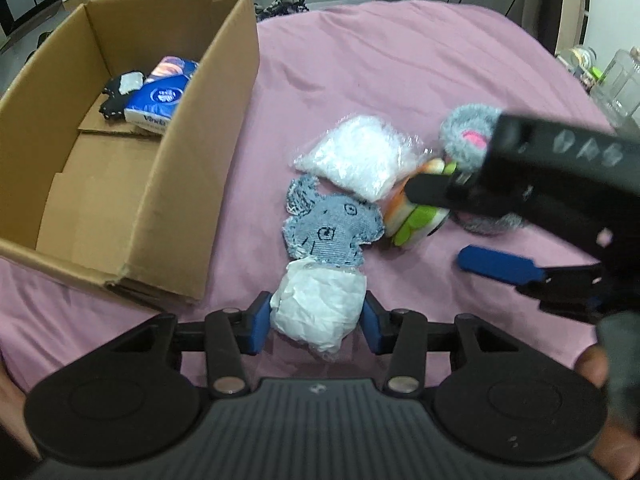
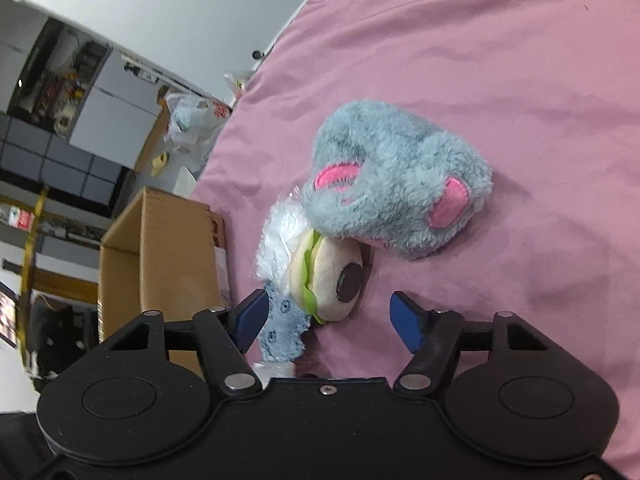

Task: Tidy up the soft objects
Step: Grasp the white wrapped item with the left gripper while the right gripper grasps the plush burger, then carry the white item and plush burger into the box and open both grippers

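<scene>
On the pink bed sheet [image 1: 400, 64] lie a white crumpled soft bundle [image 1: 316, 314], a denim patch [image 1: 328, 230], a clear bag of white fluff [image 1: 356, 158], a burger plush [image 1: 416, 210] and a grey-and-pink fluffy plush [image 2: 400, 184]. My left gripper [image 1: 314, 322] has its blue pads against both sides of the white bundle. My right gripper [image 2: 328, 318] is open, its fingers either side of the burger plush [image 2: 328, 276]. It also shows in the left wrist view [image 1: 452, 224], above the burger plush.
An open cardboard box [image 1: 132, 128] stands on the bed at the left, holding a blue tissue pack [image 1: 160, 96] and a black-and-white item [image 1: 118, 92]. Glass jars [image 1: 616, 80] stand at the far right. Room furniture lies beyond the bed.
</scene>
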`<state>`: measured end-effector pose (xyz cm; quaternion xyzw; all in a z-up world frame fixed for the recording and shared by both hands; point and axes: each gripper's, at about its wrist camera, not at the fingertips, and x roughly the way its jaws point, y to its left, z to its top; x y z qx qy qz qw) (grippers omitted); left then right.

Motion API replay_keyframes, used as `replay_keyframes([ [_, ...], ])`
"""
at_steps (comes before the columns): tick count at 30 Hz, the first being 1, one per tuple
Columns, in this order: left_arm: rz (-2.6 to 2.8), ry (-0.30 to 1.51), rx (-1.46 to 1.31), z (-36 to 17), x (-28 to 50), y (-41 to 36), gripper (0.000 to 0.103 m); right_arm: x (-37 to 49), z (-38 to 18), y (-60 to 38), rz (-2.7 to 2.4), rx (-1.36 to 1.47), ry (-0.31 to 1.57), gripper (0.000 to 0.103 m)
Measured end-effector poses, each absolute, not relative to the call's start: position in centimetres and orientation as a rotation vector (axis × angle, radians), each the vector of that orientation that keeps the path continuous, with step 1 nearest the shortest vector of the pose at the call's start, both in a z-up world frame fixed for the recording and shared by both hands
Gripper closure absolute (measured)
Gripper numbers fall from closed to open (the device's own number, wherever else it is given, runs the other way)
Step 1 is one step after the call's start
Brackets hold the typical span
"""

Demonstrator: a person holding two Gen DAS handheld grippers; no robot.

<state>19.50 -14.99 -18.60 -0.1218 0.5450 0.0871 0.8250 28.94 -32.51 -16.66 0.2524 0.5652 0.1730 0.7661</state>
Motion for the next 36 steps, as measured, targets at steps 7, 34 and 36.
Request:
replay_keyframes([
  [7, 0.174, 1.139, -0.288, -17.3, 18.4, -14.6, 0.058, 29.7, -17.0, -31.4, 0.353, 0.474, 1.227, 0.047],
  [34, 0.135, 0.938, -0.36, -8.8, 13.9, -10.4, 0.057, 24.4, -11.0, -33.3, 0.293, 0.46, 1.048, 0.08],
  [36, 0.138, 0.92, -0.371, -8.3, 13.6, -9.5, 0.057, 23.9, -10.5, -33.3, 0.293, 0.453, 1.034, 0.08],
])
